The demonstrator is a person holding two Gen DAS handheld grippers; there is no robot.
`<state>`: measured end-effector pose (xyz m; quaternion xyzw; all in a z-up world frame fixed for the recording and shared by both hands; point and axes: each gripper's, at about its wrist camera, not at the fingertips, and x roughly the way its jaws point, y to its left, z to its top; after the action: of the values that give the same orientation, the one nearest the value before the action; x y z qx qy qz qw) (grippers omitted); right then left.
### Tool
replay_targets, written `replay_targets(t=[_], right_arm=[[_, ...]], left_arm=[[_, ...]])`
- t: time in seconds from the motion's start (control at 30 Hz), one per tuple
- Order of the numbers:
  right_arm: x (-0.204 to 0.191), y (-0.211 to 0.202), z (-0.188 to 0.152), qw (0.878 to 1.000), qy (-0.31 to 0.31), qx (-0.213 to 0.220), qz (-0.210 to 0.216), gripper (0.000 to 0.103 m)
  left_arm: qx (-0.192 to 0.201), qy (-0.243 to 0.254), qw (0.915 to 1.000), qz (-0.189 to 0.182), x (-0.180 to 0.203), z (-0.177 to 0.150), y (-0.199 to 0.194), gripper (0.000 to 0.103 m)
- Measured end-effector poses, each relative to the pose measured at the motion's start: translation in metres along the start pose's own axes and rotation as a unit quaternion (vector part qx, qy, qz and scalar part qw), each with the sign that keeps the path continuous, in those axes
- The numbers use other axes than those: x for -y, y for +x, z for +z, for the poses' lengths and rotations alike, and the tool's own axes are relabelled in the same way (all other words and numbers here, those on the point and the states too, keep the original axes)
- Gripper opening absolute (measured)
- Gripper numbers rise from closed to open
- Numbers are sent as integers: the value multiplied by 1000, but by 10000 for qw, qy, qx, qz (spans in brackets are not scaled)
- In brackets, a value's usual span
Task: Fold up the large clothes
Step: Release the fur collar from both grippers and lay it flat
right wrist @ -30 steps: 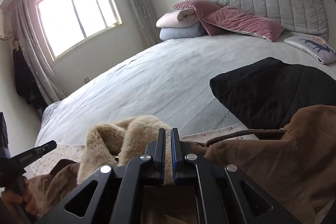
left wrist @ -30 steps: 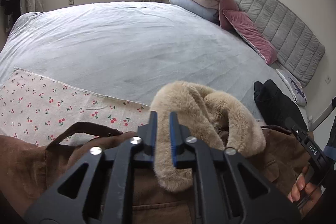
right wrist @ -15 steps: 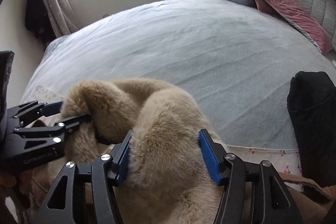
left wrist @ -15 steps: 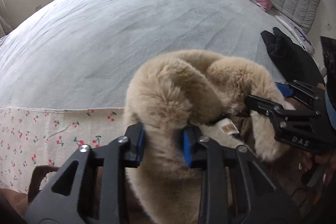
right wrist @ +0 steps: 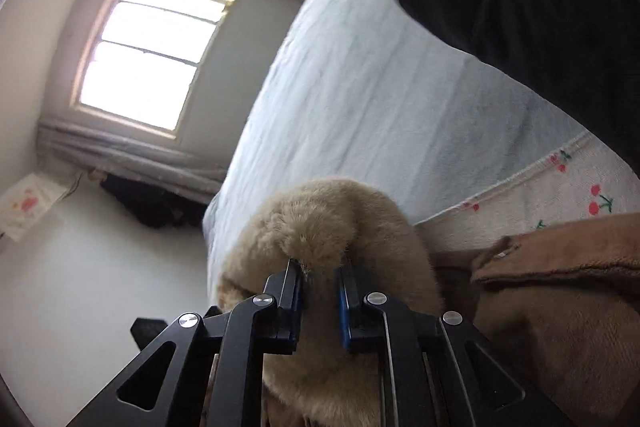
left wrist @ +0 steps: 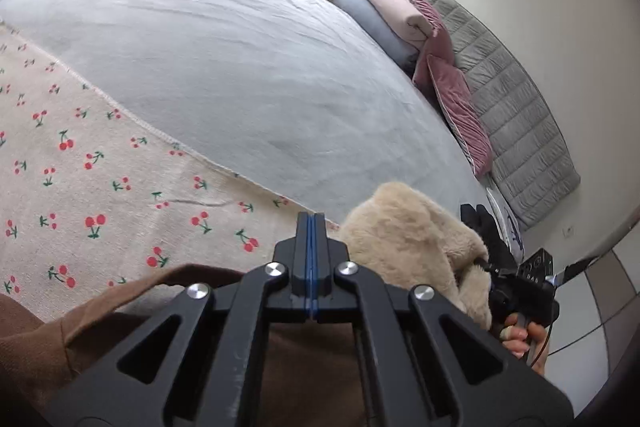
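Jaws: left gripper (left wrist: 311,227) closed empty, right gripper (right wrist: 319,273) closing on fur collar (right wrist: 320,223); grey bed (left wrist: 224,75).

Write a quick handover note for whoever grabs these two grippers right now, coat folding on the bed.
Left gripper: shut, nothing visible between its pads, over the brown coat.
Right gripper: jaws closing on the fur collar, fur between the pads.
Coat lies bunched on the cherry-print sheet at the bed's near edge; black garment lies beside it.
Done: collar gripped on one side.
Left: regrip with left, spread and fold.
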<state>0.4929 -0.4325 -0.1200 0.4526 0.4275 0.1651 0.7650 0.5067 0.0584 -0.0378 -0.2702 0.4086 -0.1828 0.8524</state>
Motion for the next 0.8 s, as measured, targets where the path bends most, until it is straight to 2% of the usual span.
replay_targets(t=[0.03, 0.07, 0.13, 0.17, 0.2, 0.23, 0.33, 0.4, 0.5, 0.6, 0.67, 0.7, 0.73, 0.8], right_arm=[[-3, 6, -3, 9998, -124, 57, -148, 17], [-10, 9, -7, 9989, -313, 155, -310, 23], [-27, 14, -14, 9963, -620, 264, -524, 34], [-40, 15, -17, 9937, -856, 316, -649, 41], [-52, 13, -19, 9893, -1142, 414, -811, 47], [-68, 12, -24, 9819, -1488, 535, -1046, 49], [-101, 9, -38, 9615, -2210, 818, -1417, 50], [-119, 10, -52, 9500, -2593, 814, -1537, 50], [-127, 17, -81, 9342, -2894, 751, -1947, 50], [-112, 15, -92, 9325, -2827, 738, -2122, 50], [-94, 34, -82, 9393, -2670, 530, -2089, 50], [-84, 52, -73, 9429, -2522, 321, -2153, 50], [-79, 69, -71, 9413, -2499, 275, -2254, 50], [-86, 75, -71, 9345, -2636, 558, -2325, 51]], left_arm=[[-39, 33, 10000, 54, 0, -2, 2, 0], [-106, 189, 9998, 26, 5, -4, 3, 1], [-227, 671, 9974, 148, 23, -14, 4, 17], [-238, 902, 9954, 232, 34, -19, 7, 36], [-230, 1136, 9928, 301, 42, -22, 9, 48], [-196, 1368, 9896, 393, 55, -24, 12, 51], [-217, 1777, 9834, 304, 84, -30, 11, 52], [-303, 1950, 9803, 19, 97, -36, 8, 52], [-535, 2281, 9722, -14, 105, -50, 14, 52], [-801, 2410, 9671, 156, 94, -65, 35, 52], [-898, 2569, 9605, 580, 80, -74, 63, 55], [-992, 2465, 9624, 557, 72, -74, 71, 57], [-905, 2336, 9670, 470, 70, -70, 69, 57], [-773, 2118, 9732, 459, 67, -65, 60, 60]])
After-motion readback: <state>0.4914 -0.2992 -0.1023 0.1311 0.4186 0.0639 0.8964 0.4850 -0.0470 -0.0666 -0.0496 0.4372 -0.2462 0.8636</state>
